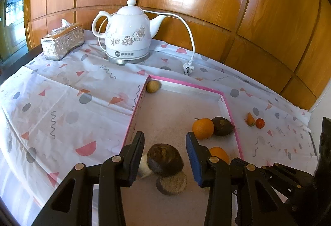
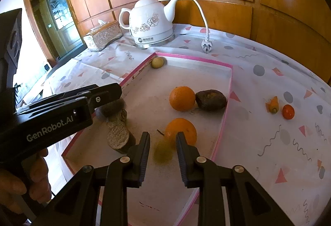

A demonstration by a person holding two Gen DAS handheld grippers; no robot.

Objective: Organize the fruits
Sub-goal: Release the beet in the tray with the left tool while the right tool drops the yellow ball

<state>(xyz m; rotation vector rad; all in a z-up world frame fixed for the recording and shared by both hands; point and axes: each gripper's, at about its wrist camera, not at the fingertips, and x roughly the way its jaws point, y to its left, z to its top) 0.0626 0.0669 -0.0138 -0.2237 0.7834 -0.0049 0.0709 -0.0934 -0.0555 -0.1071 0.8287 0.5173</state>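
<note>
While level, both grippers (image 1: 165, 155) (image 2: 163, 144) above tray (image 2: 226, 89).

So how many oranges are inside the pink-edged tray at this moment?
2. One orange lies beside a dark fruit near the tray's right wall; the other orange sits just ahead of the right gripper. None seems hidden.

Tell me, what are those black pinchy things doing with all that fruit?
A person is sorting fruit into a pink-rimmed tray with two hand-held grippers. The left gripper is open around a dark brown fruit in the tray. The right gripper is open over a blurry yellow-green fruit. Two oranges are already inside, while a small tomato waits on the tablecloth.
</note>
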